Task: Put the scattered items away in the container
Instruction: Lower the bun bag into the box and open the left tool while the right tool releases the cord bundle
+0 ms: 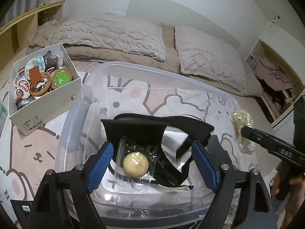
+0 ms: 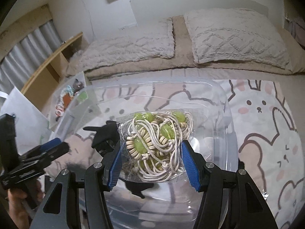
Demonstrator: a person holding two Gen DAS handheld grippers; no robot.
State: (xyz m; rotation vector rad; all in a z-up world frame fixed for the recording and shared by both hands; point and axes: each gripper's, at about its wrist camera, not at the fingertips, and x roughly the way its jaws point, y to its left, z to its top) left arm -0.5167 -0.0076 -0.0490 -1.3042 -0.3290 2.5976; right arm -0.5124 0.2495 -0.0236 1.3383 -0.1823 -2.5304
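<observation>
A clear plastic tub [image 1: 133, 66] stands on the bed; it also shows in the right wrist view [image 2: 225, 103]. Inside lie a black fabric item [image 1: 137, 129] and a clear packet with a cream ball [image 1: 135, 164]. My left gripper [image 1: 152, 162] is open above the tub, its blue pads either side of the ball packet without touching it. My right gripper [image 2: 150, 160] is shut on a clear bag of cord and green beads [image 2: 158, 139] and holds it over the tub. That bag also shows in the left wrist view [image 1: 241, 127].
A white cardboard box [image 1: 63, 93] full of small trinkets sits left of the tub. Two fluffy pillows [image 1: 114, 36] lie behind. A wooden shelf [image 1: 24, 24] runs along the left, and an open cupboard [image 1: 276, 80] is at the right. A cartoon-print blanket [image 2: 266, 124] covers the bed.
</observation>
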